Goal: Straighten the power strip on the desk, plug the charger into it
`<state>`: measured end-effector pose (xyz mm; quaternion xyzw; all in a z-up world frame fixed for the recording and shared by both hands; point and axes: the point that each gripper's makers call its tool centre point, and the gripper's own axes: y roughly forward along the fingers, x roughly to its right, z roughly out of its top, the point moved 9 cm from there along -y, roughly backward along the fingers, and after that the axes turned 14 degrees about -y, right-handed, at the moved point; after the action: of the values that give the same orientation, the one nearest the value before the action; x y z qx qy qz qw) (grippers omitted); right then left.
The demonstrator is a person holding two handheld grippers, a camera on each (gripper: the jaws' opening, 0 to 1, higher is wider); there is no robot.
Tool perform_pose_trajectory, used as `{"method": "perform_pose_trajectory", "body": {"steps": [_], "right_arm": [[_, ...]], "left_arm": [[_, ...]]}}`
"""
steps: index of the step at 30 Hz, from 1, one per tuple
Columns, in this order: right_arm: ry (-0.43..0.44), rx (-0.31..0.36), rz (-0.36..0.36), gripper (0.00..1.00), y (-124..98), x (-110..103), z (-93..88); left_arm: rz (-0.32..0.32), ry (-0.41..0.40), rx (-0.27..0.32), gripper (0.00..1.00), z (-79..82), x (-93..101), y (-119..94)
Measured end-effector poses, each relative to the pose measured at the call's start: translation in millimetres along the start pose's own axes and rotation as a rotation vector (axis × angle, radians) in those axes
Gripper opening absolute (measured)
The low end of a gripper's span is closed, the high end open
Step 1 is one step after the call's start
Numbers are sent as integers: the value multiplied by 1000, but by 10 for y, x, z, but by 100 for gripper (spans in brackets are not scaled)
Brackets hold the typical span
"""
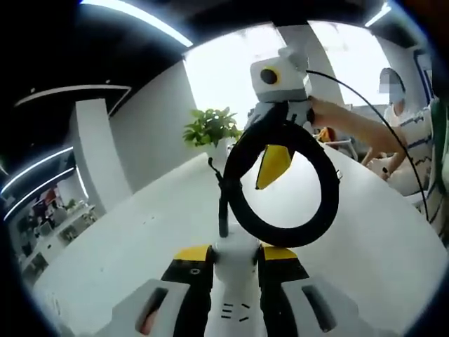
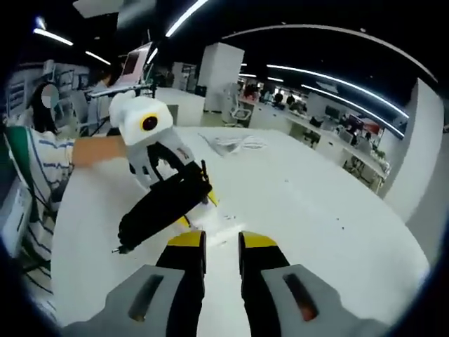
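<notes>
Both claws grip things: left claw (image 1: 235, 263) power strip (image 1: 235, 288); right claw (image 2: 221, 246) unclear.

Power strip: white hard-plastic power strip (image 1: 235, 274), smooth.
Cord: coiled black rubbery cord (image 1: 284, 186), matt.
Worktop: smooth white worktop (image 2: 316, 203), faintly glossy.

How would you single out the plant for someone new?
Take the big white desk and follow it to its far edge, below the bright window. The potted plant stands there: the only green, leafy thing among white surfaces.
</notes>
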<state>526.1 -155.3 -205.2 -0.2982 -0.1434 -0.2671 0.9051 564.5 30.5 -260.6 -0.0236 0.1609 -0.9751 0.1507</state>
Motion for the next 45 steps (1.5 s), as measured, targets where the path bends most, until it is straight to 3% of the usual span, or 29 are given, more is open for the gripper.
{"method": "perform_pose_trajectory", "body": {"steps": [3, 16, 26, 30, 36, 39, 45], "right_arm": [[35, 67, 22, 17, 31, -21, 12], [93, 183, 78, 17, 140, -52, 128], [0, 107, 116, 20, 207, -69, 204], [-90, 16, 131, 21, 258, -55, 212], [-173, -45, 156, 22, 299, -89, 276], [-227, -111, 160, 22, 315, -66, 261], [-291, -165, 181, 22, 374, -79, 277]], "left_arm": [[0, -1, 0, 24, -1, 2, 3], [-4, -15, -1, 24, -18, 12, 5], [0, -19, 0, 25, -29, 29, 3], [0, -27, -1, 25, -32, 28, 3], [-1, -38, -1, 26, -55, 27, 1], [14, -19, -19, 25, -79, 23, -15], [39, -10, -22, 25, -107, 5, -164]]}}
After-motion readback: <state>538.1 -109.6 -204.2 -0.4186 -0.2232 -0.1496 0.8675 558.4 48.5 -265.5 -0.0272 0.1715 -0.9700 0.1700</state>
